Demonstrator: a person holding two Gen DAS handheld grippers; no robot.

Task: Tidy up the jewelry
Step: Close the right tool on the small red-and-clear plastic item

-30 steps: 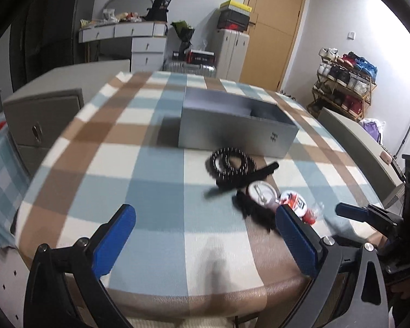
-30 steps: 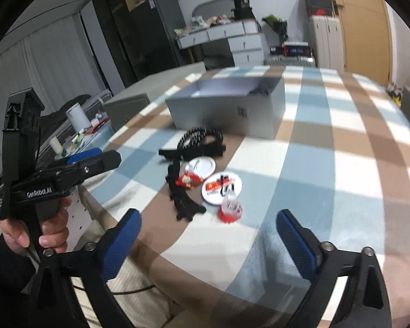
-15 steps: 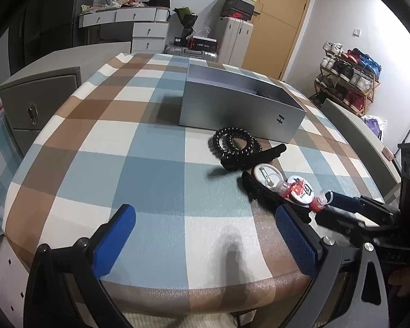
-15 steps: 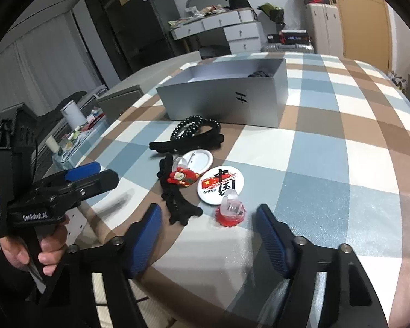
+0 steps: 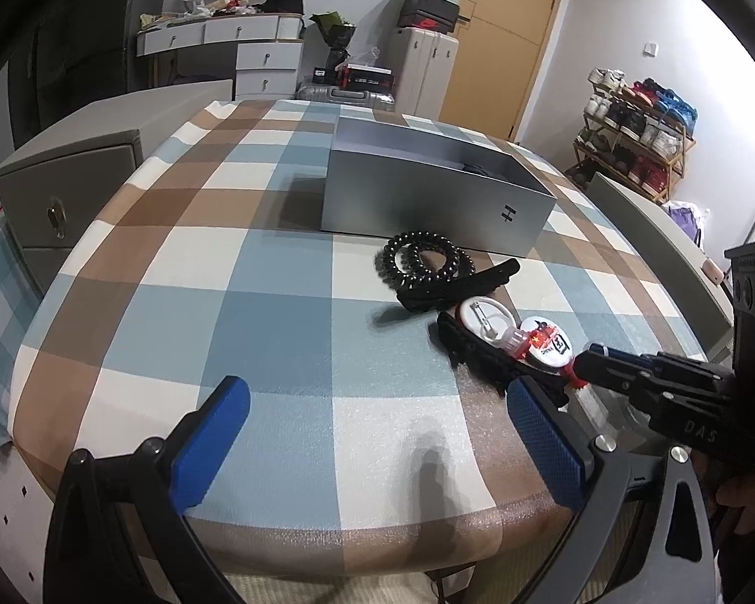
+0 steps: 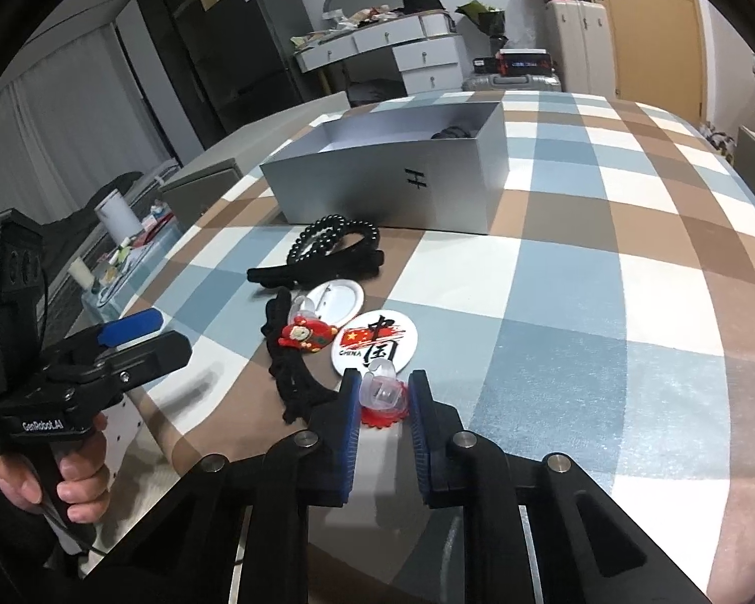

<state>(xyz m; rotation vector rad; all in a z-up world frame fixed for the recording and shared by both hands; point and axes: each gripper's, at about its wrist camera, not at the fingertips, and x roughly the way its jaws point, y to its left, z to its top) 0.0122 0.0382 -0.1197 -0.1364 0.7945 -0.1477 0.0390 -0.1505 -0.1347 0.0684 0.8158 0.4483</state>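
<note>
Right gripper (image 6: 383,395) closing on the small clear-and-red plastic trinket (image 6: 383,397) at the bench (image 6: 604,302) near edge — pads flank it. The open grey cardboard box (image 6: 387,186) lies straight ahead, beyond the badges. Left gripper (image 5: 372,438) hangs spread wide, empty — farther off.

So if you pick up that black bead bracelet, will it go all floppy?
Probably. The black bead bracelet lies in loose coiled loops, so it would likely droop and swing from whichever part is pinched. The round, glossy beads look apt to slip. Part of it rests on a black hair clip, which may get nudged.
</note>
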